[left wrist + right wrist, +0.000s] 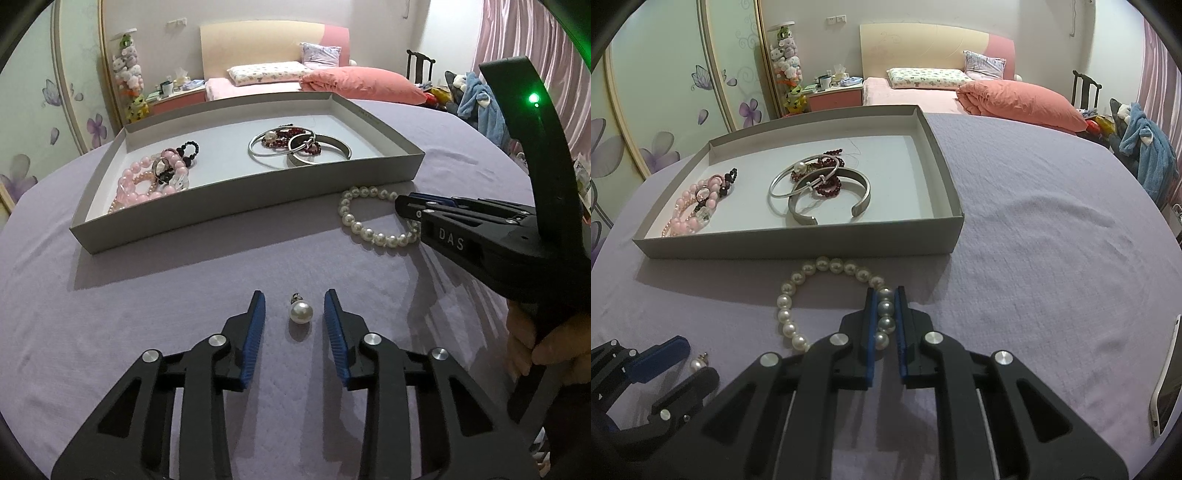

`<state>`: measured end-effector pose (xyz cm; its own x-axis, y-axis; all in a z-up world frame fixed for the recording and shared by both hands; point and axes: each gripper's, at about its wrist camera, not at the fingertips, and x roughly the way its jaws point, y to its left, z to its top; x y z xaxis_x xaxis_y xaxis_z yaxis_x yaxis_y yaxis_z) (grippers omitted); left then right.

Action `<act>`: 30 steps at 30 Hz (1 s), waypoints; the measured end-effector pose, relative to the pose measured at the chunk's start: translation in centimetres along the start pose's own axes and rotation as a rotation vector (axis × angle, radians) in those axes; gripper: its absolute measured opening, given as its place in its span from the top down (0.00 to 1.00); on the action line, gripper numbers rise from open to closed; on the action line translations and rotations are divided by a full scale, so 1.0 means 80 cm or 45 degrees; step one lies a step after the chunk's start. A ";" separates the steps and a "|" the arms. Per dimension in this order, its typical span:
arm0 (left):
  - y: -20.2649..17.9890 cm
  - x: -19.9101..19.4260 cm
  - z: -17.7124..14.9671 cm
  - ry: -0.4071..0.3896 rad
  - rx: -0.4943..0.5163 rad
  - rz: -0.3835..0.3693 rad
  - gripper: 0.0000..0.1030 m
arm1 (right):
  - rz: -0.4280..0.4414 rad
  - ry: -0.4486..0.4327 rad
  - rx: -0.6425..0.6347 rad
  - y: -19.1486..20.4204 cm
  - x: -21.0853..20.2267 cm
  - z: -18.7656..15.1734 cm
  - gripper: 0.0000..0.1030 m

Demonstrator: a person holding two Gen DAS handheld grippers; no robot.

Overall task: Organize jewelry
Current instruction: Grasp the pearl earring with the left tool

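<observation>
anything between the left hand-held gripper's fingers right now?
Yes: a single white pearl earring lies on the purple cloth between the open left hand-held gripper fingers, untouched, in the left wrist view.

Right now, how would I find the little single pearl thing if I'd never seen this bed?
Find the grey tray on the purple bedspread, then look at the cloth in front of it. Between the left gripper's open blue fingers lies a pearl earring. It's one lone pearl with a metal stud, unlike the pearl bracelet ring nearby.
</observation>
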<state>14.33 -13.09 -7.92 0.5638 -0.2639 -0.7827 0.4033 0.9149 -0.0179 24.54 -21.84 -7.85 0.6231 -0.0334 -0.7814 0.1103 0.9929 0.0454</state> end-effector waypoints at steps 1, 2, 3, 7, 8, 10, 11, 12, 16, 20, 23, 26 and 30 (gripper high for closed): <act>-0.001 0.000 0.000 -0.001 0.001 0.004 0.69 | 0.000 0.000 0.000 0.000 0.000 0.000 0.90; -0.001 0.000 0.000 -0.002 0.002 0.006 0.69 | 0.001 0.000 0.001 0.000 0.000 0.000 0.90; -0.001 0.000 0.000 -0.003 0.004 0.008 0.69 | 0.001 0.000 0.001 0.000 0.000 0.000 0.90; -0.001 0.000 0.000 -0.009 0.007 0.033 0.78 | 0.002 0.000 0.001 0.001 0.001 0.001 0.89; 0.000 0.001 0.000 -0.012 0.006 0.046 0.83 | 0.003 0.000 0.002 0.001 0.001 0.001 0.90; 0.005 0.001 0.001 -0.014 -0.010 0.056 0.86 | 0.003 0.000 0.002 0.002 0.001 0.001 0.90; 0.008 0.000 0.002 -0.014 -0.020 0.058 0.86 | 0.004 0.000 0.003 0.003 0.001 0.002 0.89; 0.011 0.001 0.002 -0.015 -0.028 0.068 0.86 | 0.004 0.000 0.003 0.002 0.001 0.001 0.90; 0.038 0.001 0.005 -0.017 -0.082 0.141 0.86 | 0.010 0.001 0.008 0.004 0.001 0.003 0.89; 0.077 0.001 0.009 -0.014 -0.158 0.231 0.86 | 0.010 0.001 0.008 0.003 0.001 0.003 0.89; 0.103 0.000 0.009 -0.014 -0.208 0.268 0.86 | 0.010 0.001 0.007 0.003 0.001 0.003 0.89; 0.108 -0.001 0.009 -0.016 -0.227 0.268 0.86 | 0.010 0.001 0.007 0.004 0.001 0.003 0.89; 0.105 0.001 0.010 -0.012 -0.213 0.280 0.86 | 0.010 0.001 0.007 0.003 0.000 0.003 0.89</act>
<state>18.31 -5.66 -7.63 0.6319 -0.0552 -0.7731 0.1460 0.9881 0.0488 24.76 -21.60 -7.73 0.6236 -0.0256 -0.7813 0.1097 0.9924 0.0550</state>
